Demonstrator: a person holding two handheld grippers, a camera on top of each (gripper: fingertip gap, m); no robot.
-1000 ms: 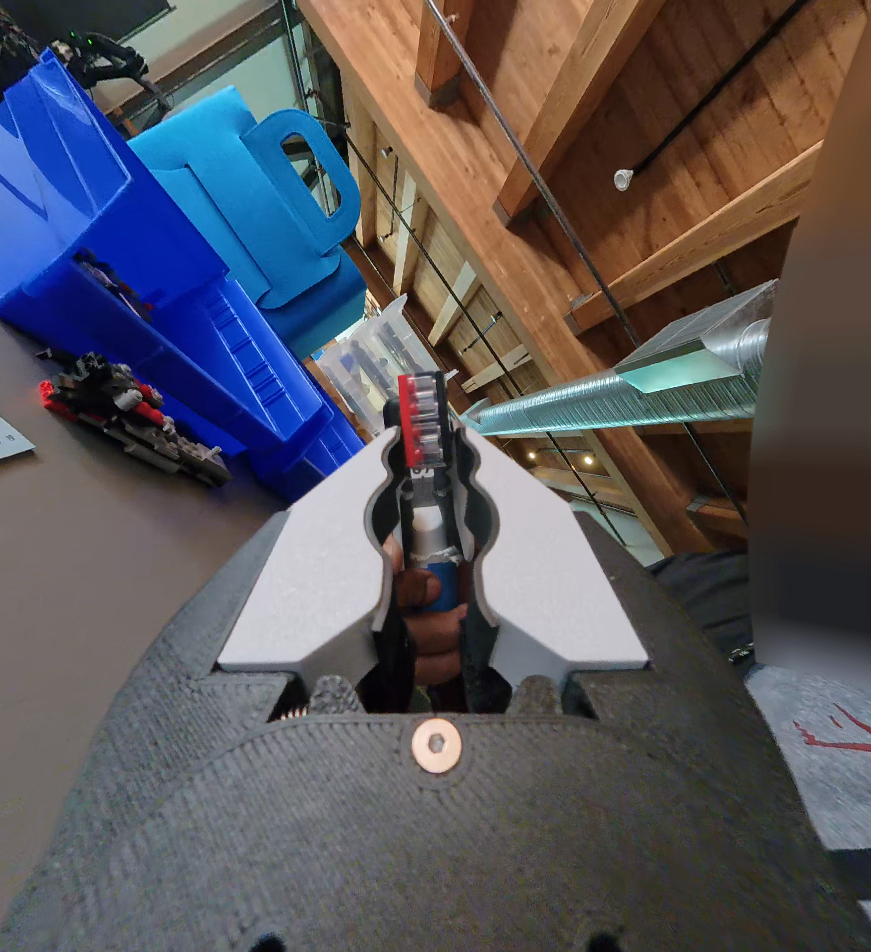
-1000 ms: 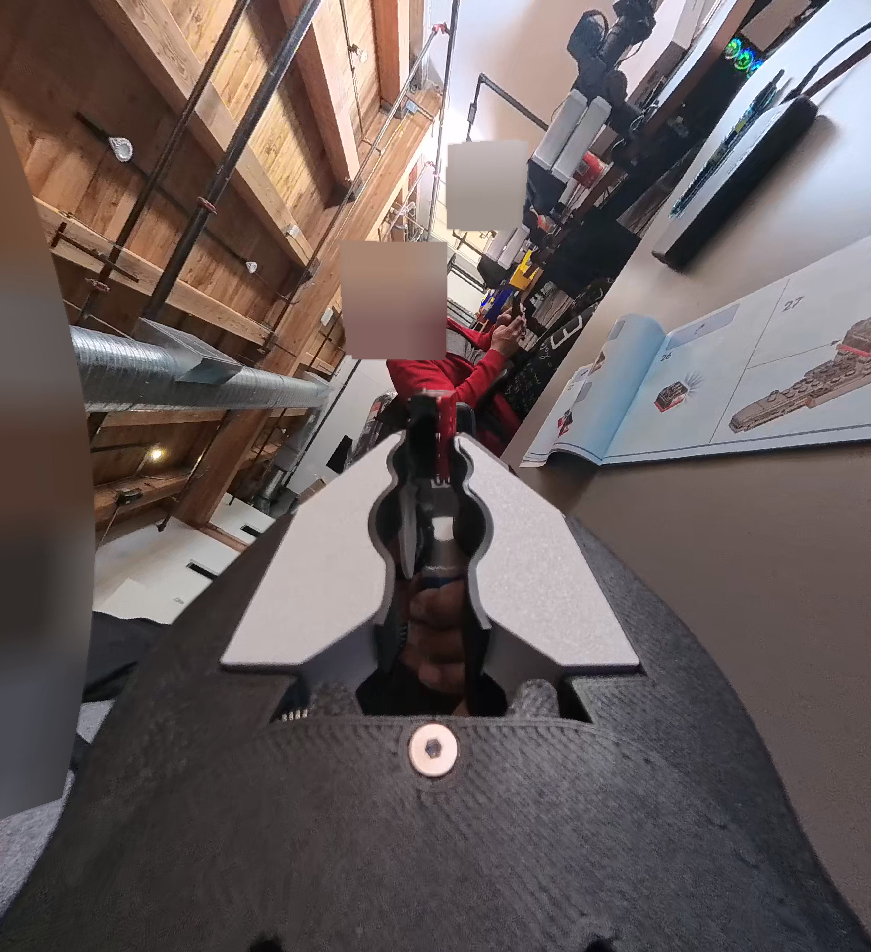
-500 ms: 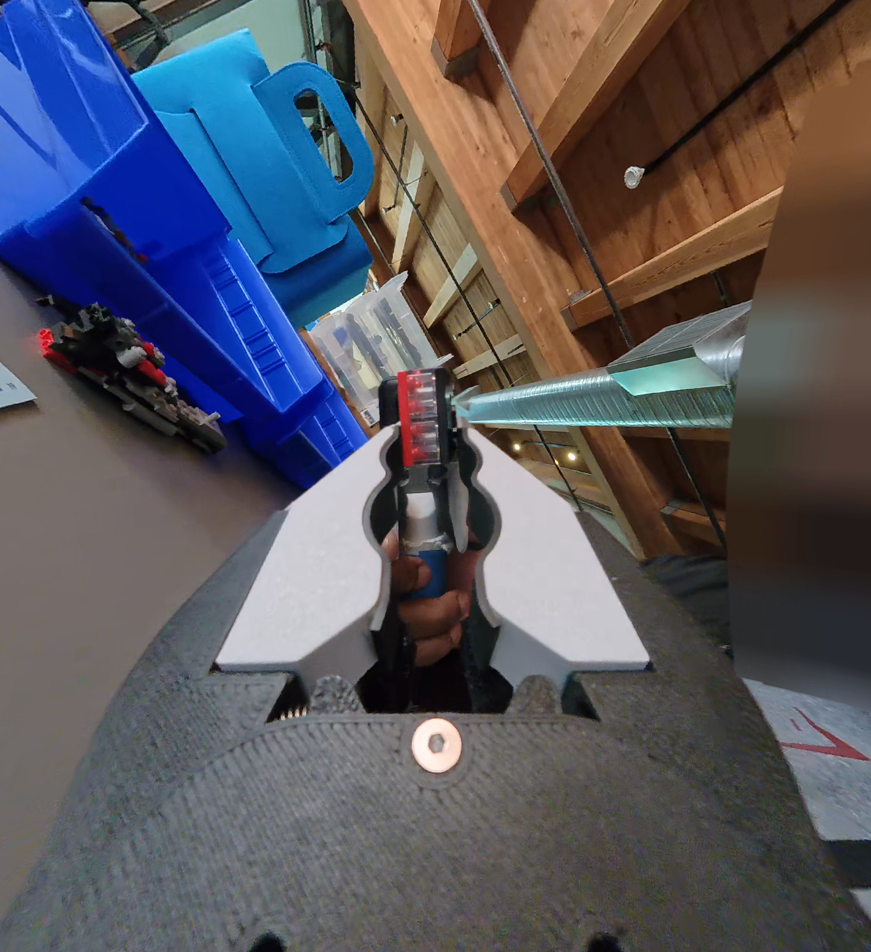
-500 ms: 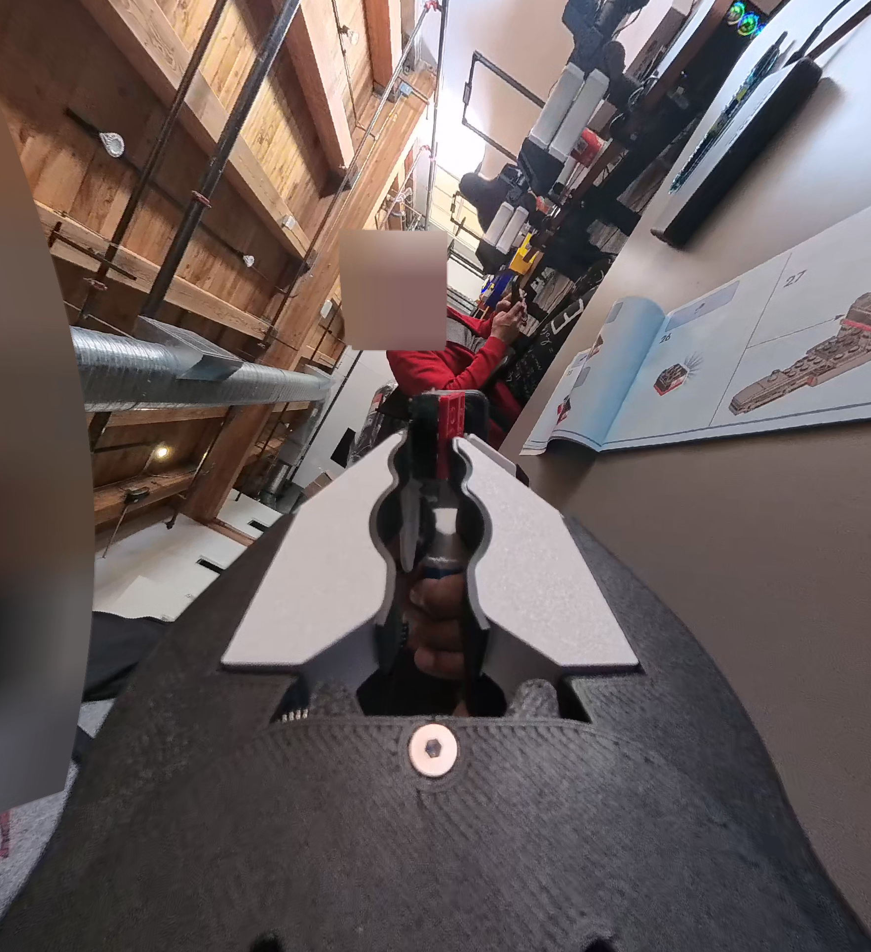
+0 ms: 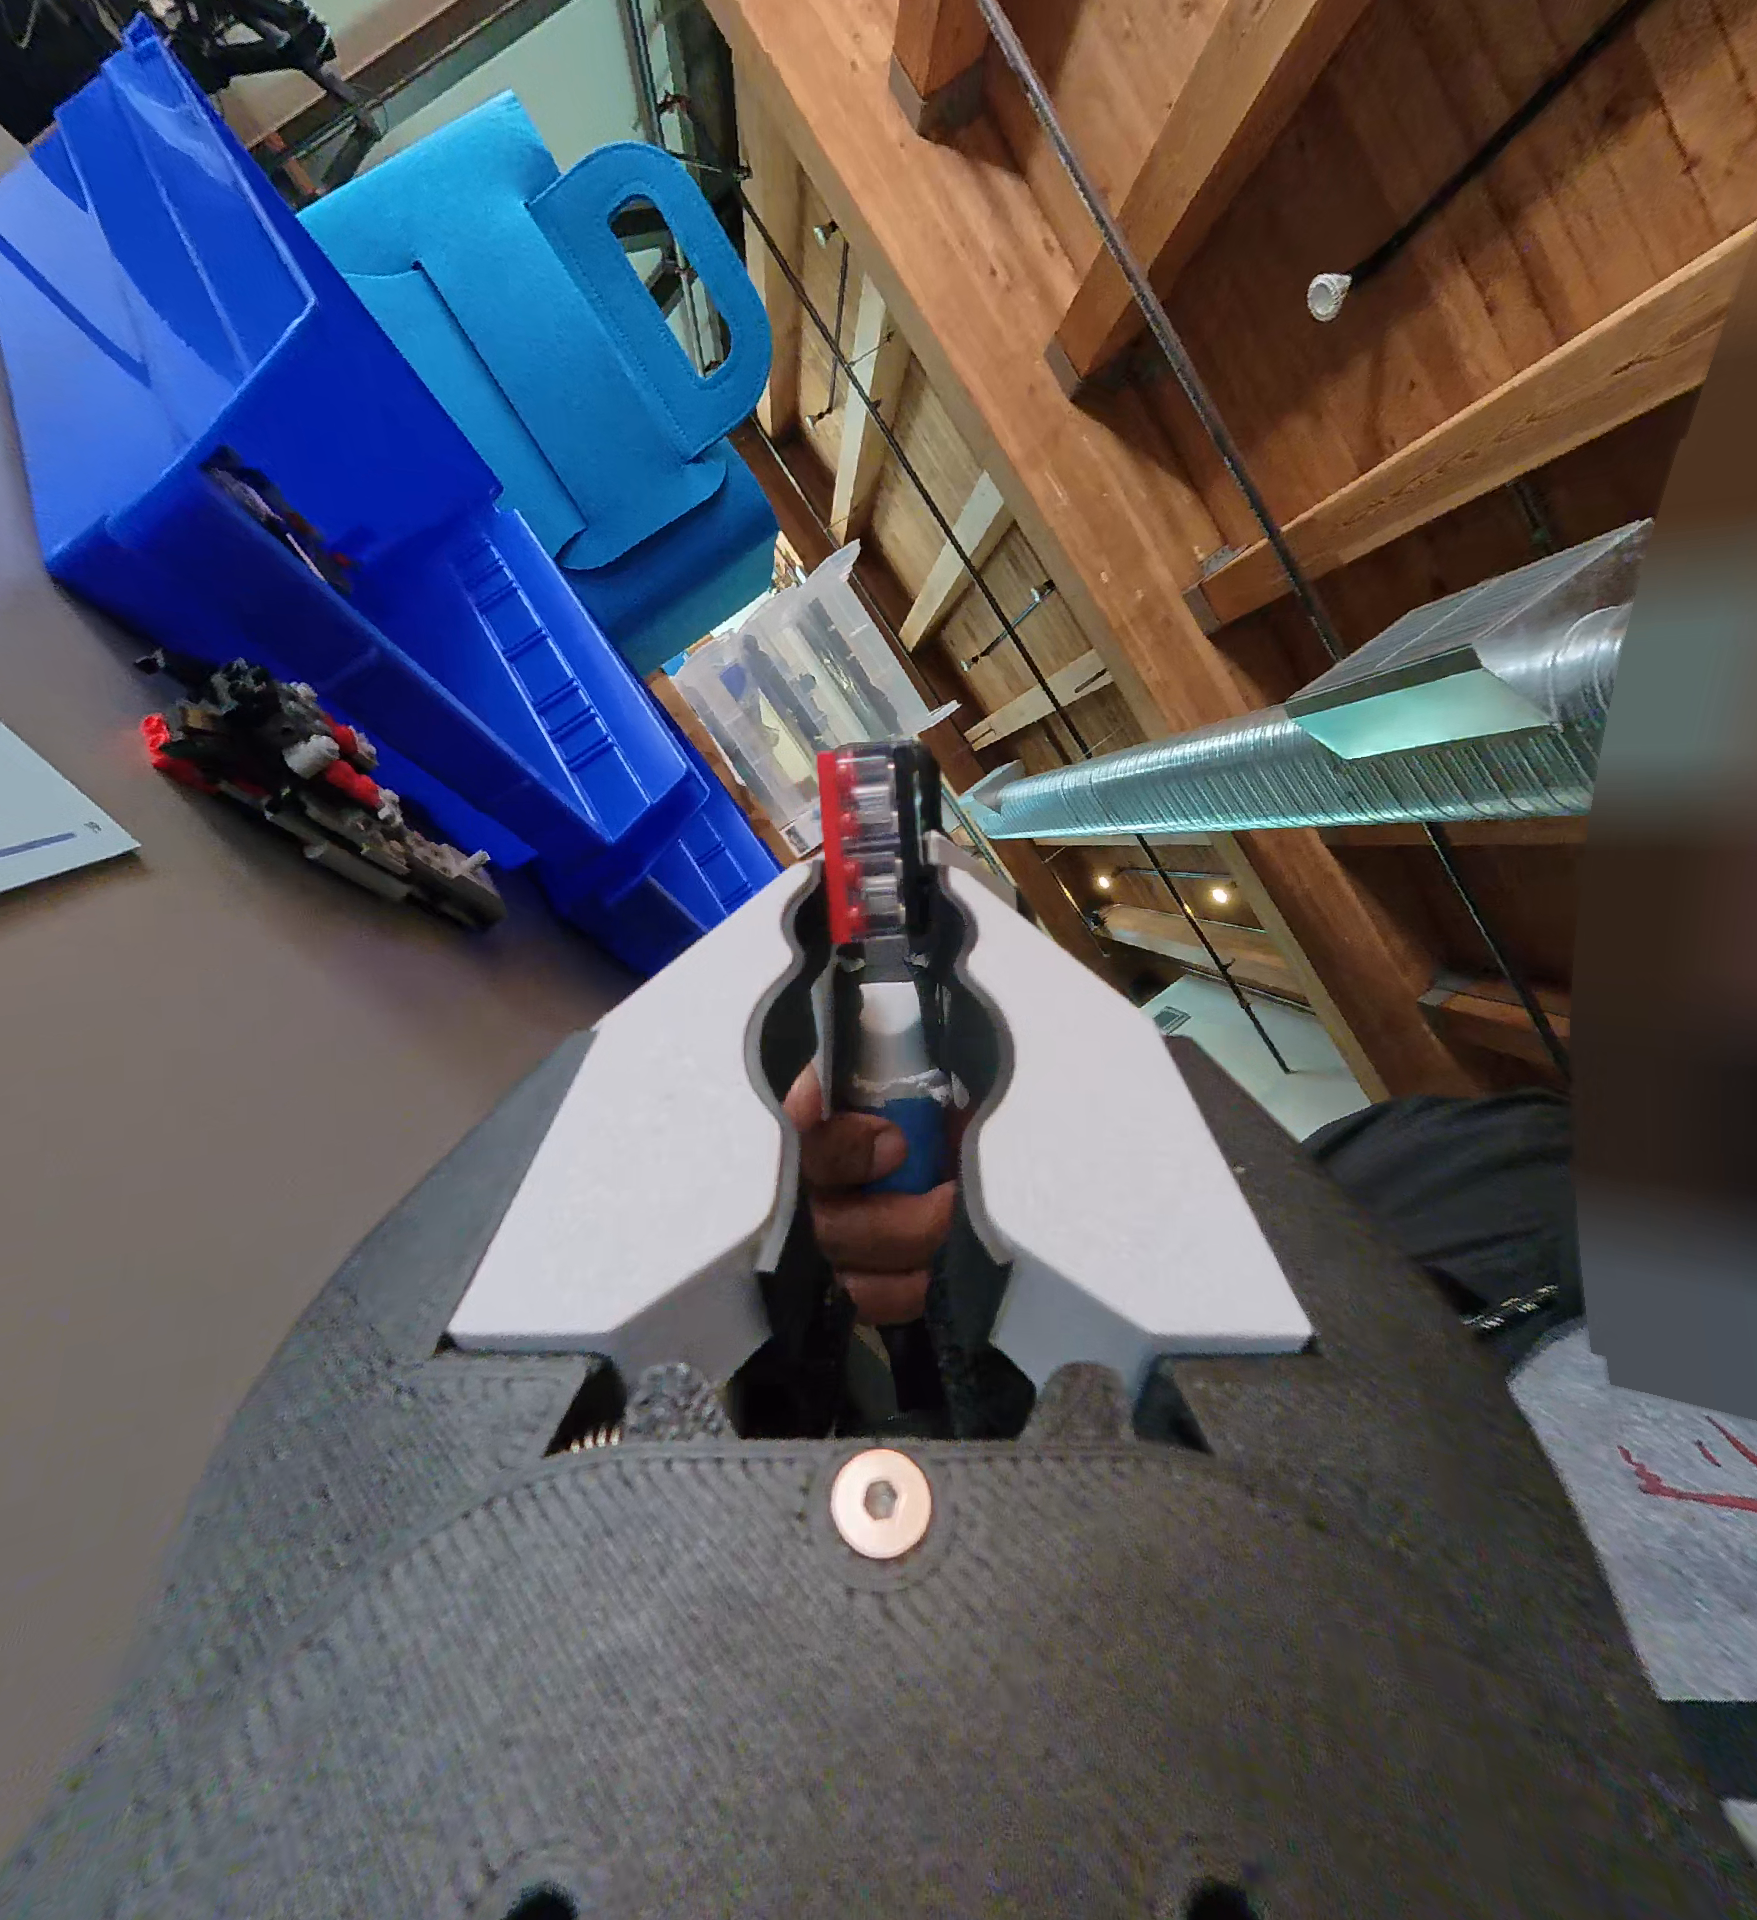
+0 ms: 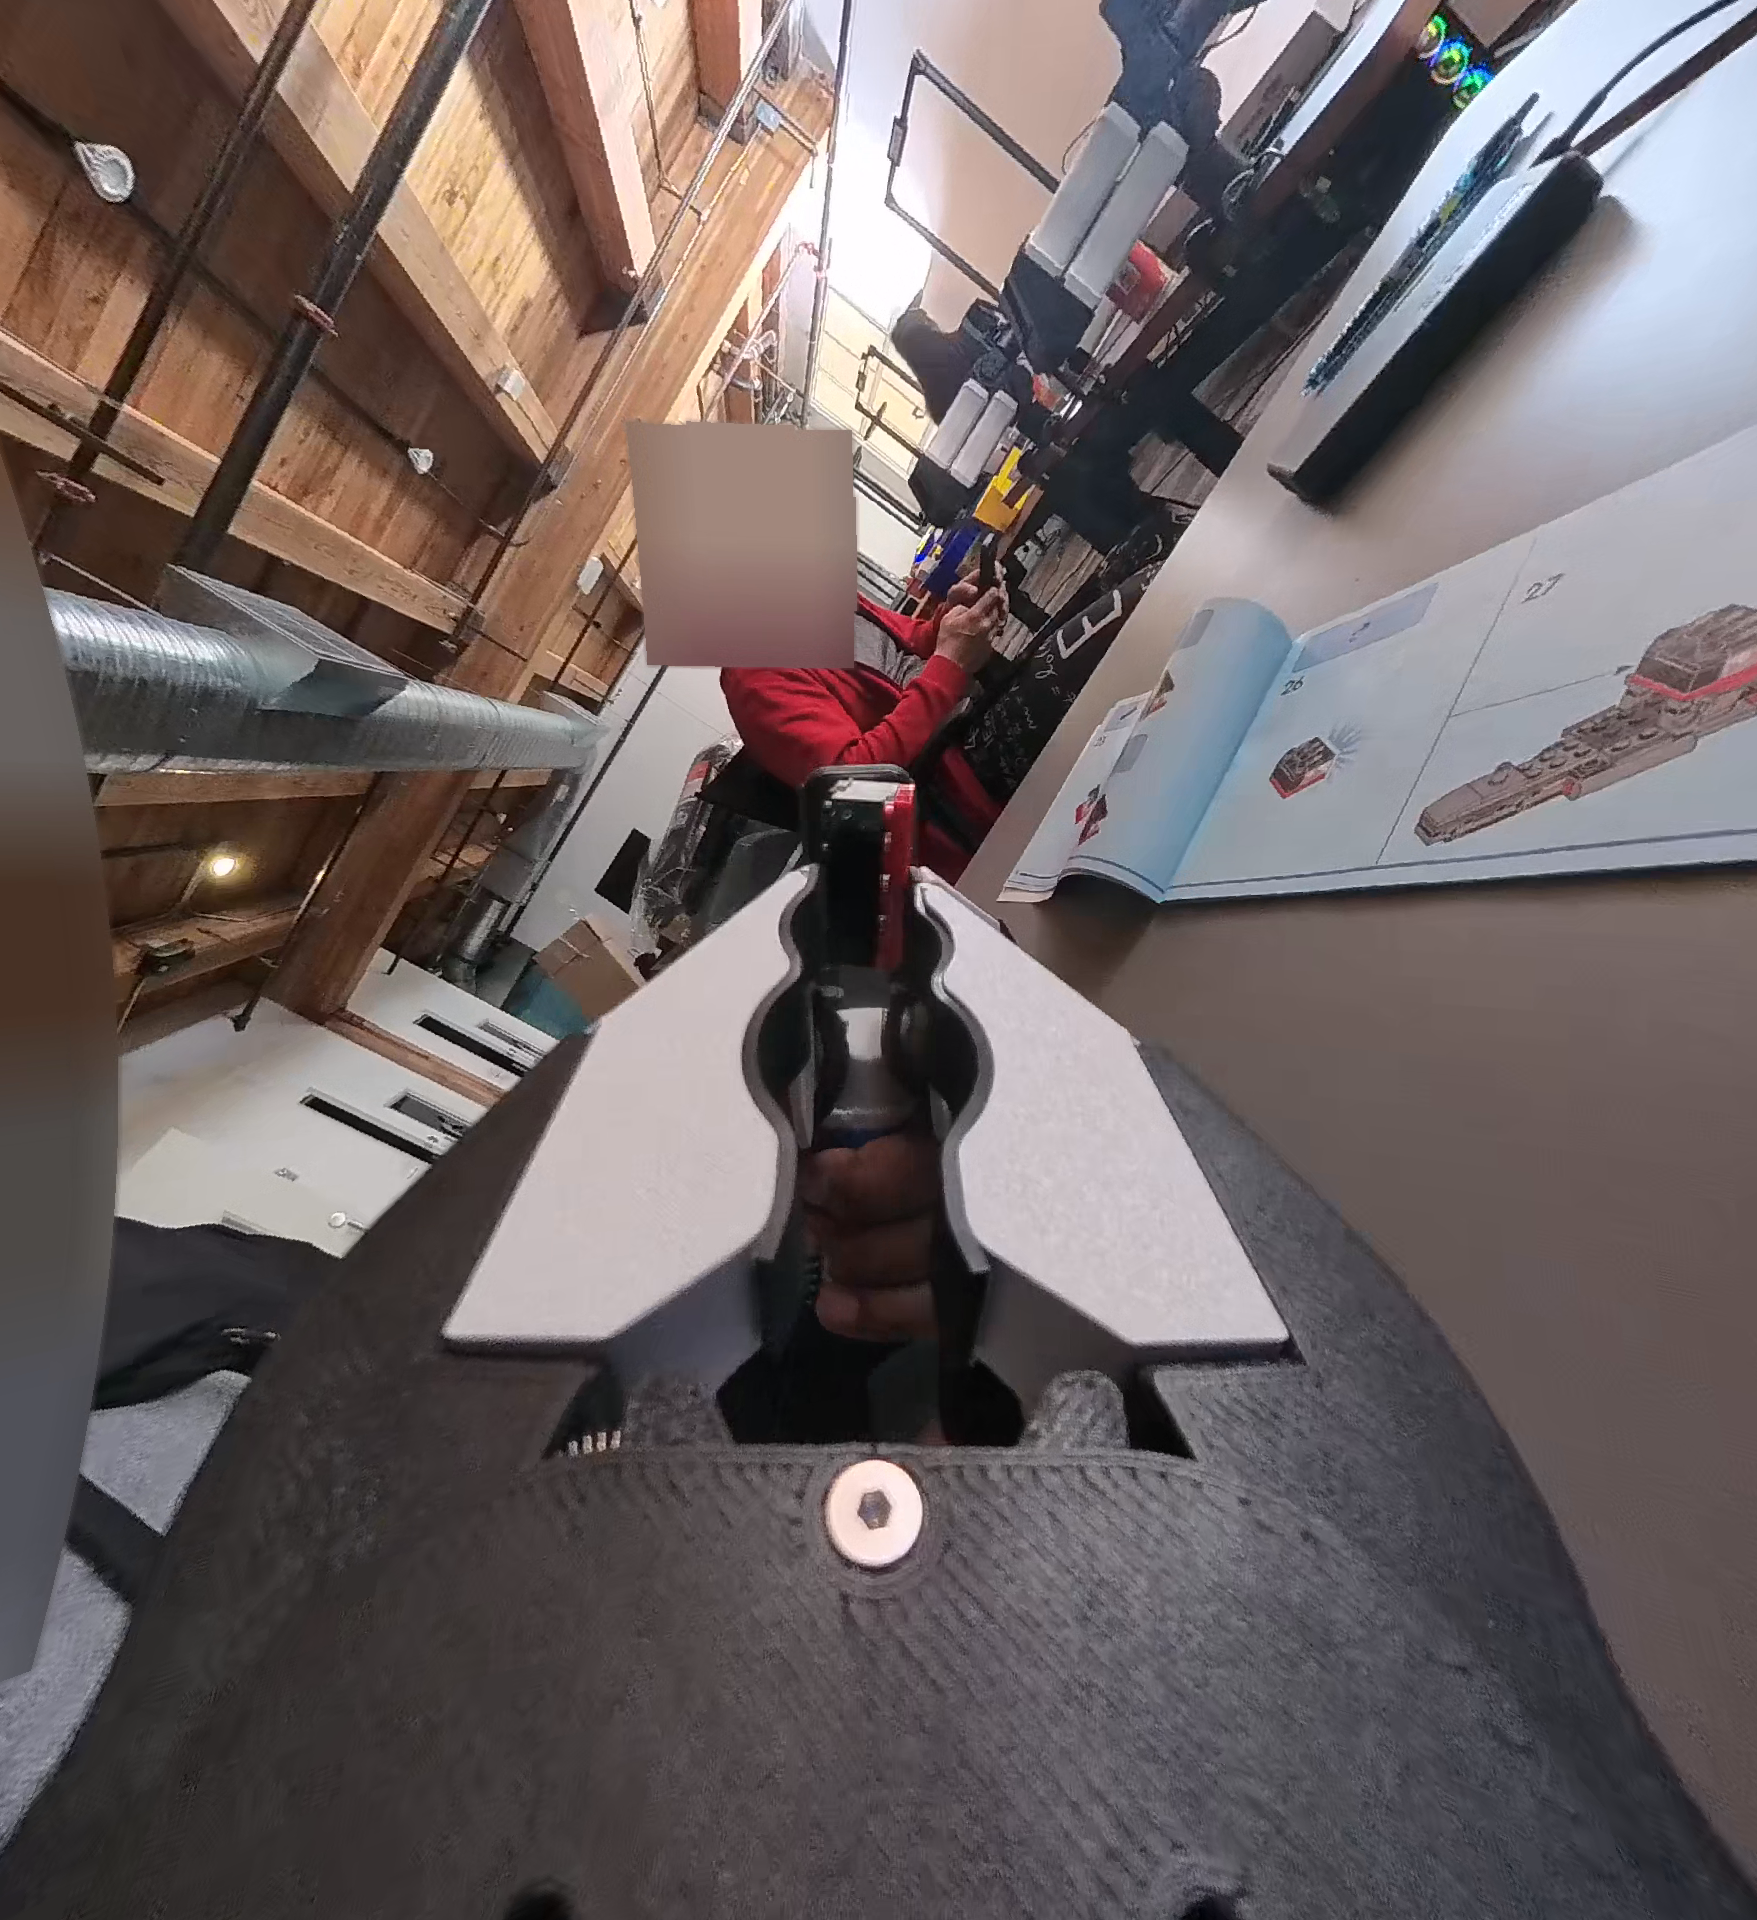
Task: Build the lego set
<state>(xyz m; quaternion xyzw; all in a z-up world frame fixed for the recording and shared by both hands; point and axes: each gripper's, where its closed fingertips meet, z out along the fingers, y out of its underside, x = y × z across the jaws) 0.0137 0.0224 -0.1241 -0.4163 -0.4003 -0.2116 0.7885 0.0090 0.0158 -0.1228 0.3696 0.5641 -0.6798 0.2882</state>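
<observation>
My left gripper (image 5: 879,883) is shut on a small lego sub-assembly (image 5: 861,842), a red studded plate with grey studs and a black part. My right gripper (image 6: 858,883) faces it and is shut on the same sub-assembly (image 6: 869,852), seen there edge-on as black with a red side. Both hold it in the air beside the brown table (image 5: 178,1091). Behind each pair of fingers I see the other hand (image 5: 874,1174) on its handle. A partly built red, black and grey model (image 5: 313,790) lies on the table at the left.
Blue bins (image 5: 230,416) and a blue felt bag (image 5: 583,343) stand behind the model. An open instruction booklet (image 6: 1476,748) lies on the table at the right, with a long black bar (image 6: 1445,312) beyond it. A person in red (image 6: 832,717) sits far off. My two grippers' fingertips are within a few centimetres of each other. The long black bar (image 6: 1445,312) is about 40 cm from both grippers' fingertips.
Both grippers have shifted and rolled slightly together while staying shut on the sub-assembly. More of the black and red piece now shows above the right gripper's fingers.
</observation>
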